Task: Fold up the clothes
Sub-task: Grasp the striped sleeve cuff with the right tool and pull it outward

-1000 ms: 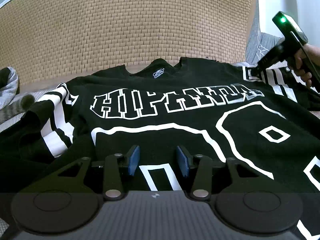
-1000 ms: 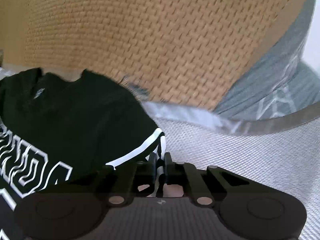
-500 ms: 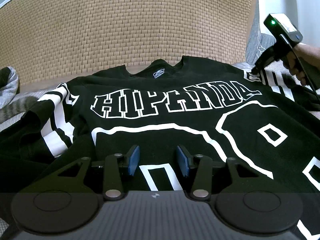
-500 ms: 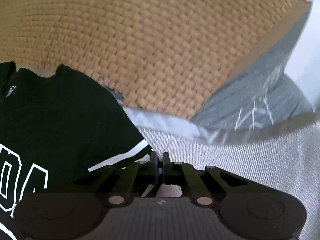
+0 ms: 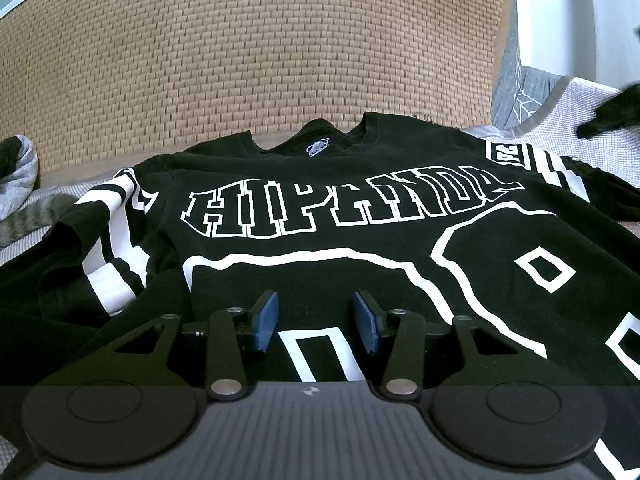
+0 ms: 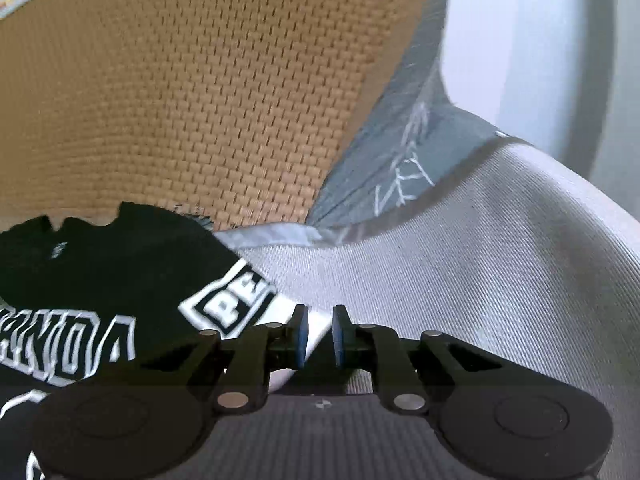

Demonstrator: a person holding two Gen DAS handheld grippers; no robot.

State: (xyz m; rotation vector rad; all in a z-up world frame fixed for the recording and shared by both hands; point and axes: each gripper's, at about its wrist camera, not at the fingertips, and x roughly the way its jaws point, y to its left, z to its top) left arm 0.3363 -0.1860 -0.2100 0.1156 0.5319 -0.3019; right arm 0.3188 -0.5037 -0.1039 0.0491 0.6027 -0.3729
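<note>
A black T-shirt (image 5: 360,216) with white "HIPANDA" lettering and big white numerals lies spread front-up on the bed, collar toward the woven headboard. My left gripper (image 5: 316,320) is open and empty, hovering low over the shirt's middle. The shirt's left sleeve (image 5: 108,240) is rumpled with white stripes. In the right wrist view my right gripper (image 6: 319,338) is slightly open and empty, above the right sleeve's striped end (image 6: 240,304), which lies flat on the sheet. The right gripper itself is only a dark blur at the left wrist view's right edge.
A tan woven headboard (image 5: 260,60) stands behind the shirt. A grey pillow (image 6: 396,160) leans at the right against it. A light grey sheet (image 6: 500,260) covers the bed to the right. A grey and black garment (image 5: 16,168) lies at the far left.
My right gripper has opened, let go of the right sleeve, and pulled away to the right and up. The sleeve now lies stretched out flat. My left gripper has not moved.
</note>
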